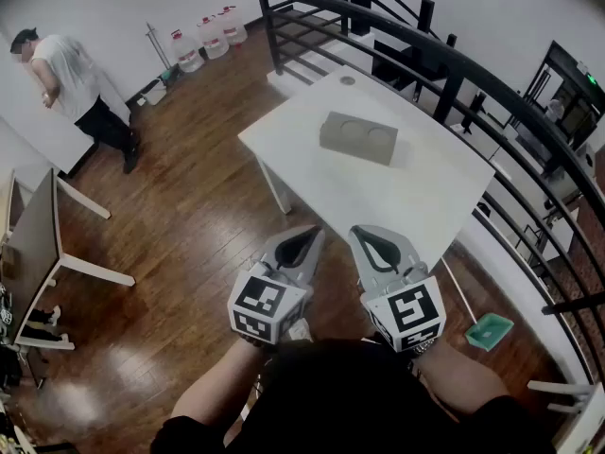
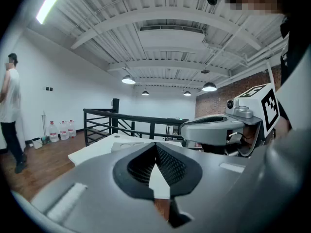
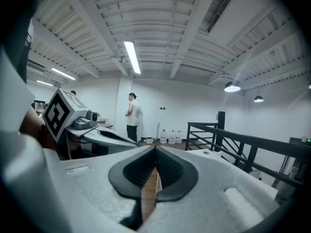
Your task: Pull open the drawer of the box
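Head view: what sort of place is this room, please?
Probably a loft-style workspace on an upper level: a black metal railing edges the wooden floor, large water bottles stand by the wall, and the ceiling shows bare beams with hanging lamps.

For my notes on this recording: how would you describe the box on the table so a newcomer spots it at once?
Find the white table standing on the brown wooden floor. Near its middle lies a flat grey box. It is the only box-shaped thing on the tabletop, and it has two round recesses side by side in its top.
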